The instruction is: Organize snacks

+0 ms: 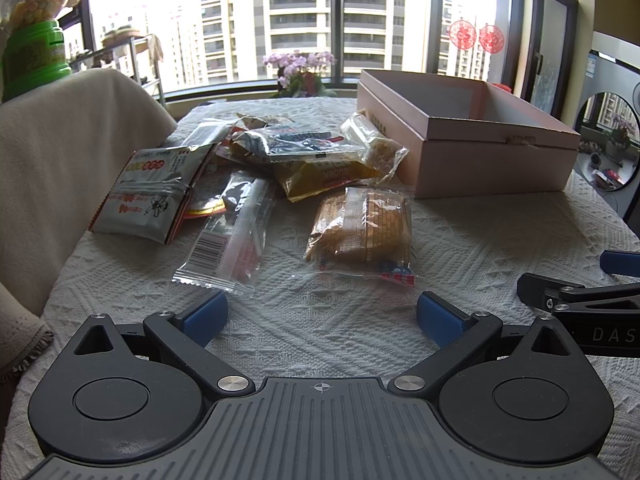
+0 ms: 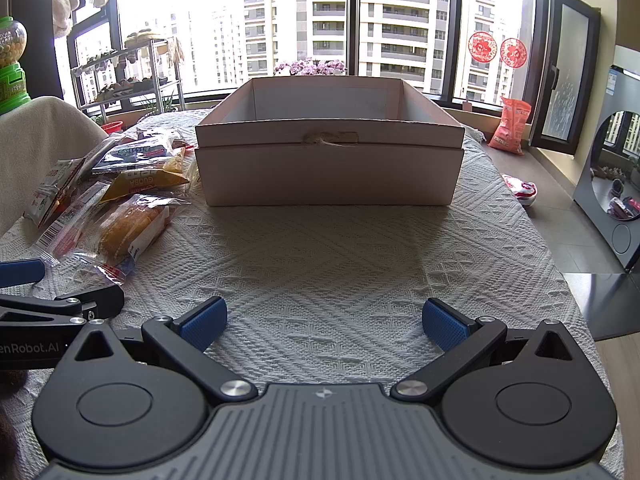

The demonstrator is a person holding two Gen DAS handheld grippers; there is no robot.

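Note:
A pile of snack packets lies on the white tablecloth point(image 1: 320, 320). Nearest is a clear bag of golden pastry point(image 1: 360, 232), then a clear striped packet point(image 1: 228, 244), a silver packet point(image 1: 148, 192) and a yellow packet point(image 1: 320, 176). An open pink cardboard box point(image 1: 480, 140) stands to the right of the pile; it looks empty in the right wrist view point(image 2: 328, 160). My left gripper point(image 1: 320, 316) is open and empty, just short of the pastry bag. My right gripper point(image 2: 324, 320) is open and empty, facing the box over bare cloth.
A cream-covered chair back point(image 1: 60, 160) stands at the table's left edge. A green candy dispenser point(image 1: 32, 40) sits behind it. An orange bag point(image 2: 512, 124) lies on the window sill at the right. A round mirror point(image 2: 616, 168) stands beyond the table's right edge.

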